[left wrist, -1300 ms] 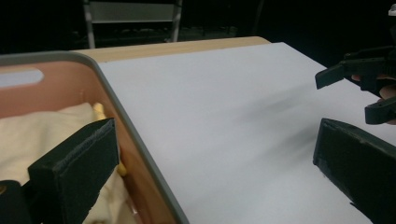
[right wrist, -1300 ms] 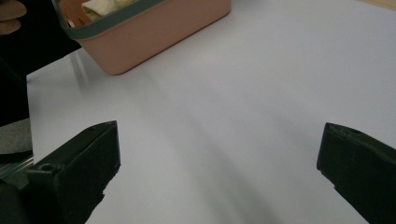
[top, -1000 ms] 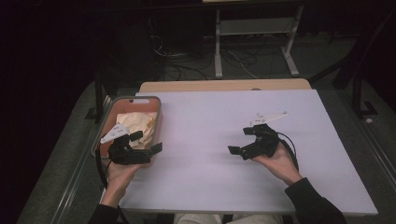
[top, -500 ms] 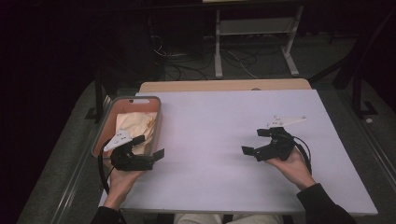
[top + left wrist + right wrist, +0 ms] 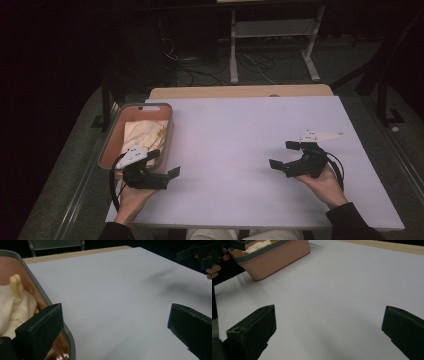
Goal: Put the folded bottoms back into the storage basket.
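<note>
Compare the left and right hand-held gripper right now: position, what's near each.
The left hand-held gripper sits at the table's left edge, beside the pink basket holding cream cloth; the right hand-held gripper is over bare white table on the right, far from the basket. In the left gripper view one jaw overlaps the basket's rim; the right gripper's jaws frame only tabletop. Both are open, empty and point toward the table's middle.
</note>
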`<act>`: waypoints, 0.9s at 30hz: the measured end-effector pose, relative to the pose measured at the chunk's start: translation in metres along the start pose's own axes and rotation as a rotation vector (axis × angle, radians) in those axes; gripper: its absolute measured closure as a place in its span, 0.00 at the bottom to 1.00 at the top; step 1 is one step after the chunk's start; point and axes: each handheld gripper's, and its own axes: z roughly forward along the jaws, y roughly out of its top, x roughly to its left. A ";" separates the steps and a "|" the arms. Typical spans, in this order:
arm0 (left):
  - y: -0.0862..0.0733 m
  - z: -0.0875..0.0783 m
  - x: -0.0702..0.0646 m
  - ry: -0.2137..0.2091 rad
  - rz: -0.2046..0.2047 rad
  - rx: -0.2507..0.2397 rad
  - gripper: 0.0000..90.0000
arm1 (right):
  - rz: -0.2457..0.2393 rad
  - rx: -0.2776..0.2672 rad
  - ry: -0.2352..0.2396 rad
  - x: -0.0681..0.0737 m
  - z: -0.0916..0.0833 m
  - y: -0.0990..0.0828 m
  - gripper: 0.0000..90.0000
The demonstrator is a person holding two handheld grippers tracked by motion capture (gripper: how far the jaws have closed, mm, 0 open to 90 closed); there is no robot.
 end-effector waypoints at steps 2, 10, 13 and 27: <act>-0.001 0.000 0.000 -0.006 0.006 0.004 0.00 | 0.006 -0.001 -0.004 -0.001 -0.002 -0.004 0.00; -0.007 -0.001 -0.003 -0.015 0.017 0.003 0.00 | -0.002 -0.033 -0.013 -0.005 -0.012 -0.019 0.00; -0.008 -0.002 -0.004 -0.012 0.036 0.010 0.00 | -0.009 -0.049 -0.023 -0.008 -0.020 -0.025 0.00; -0.012 -0.004 -0.005 -0.022 0.048 0.001 0.00 | -0.013 -0.054 -0.048 -0.015 -0.042 -0.050 0.00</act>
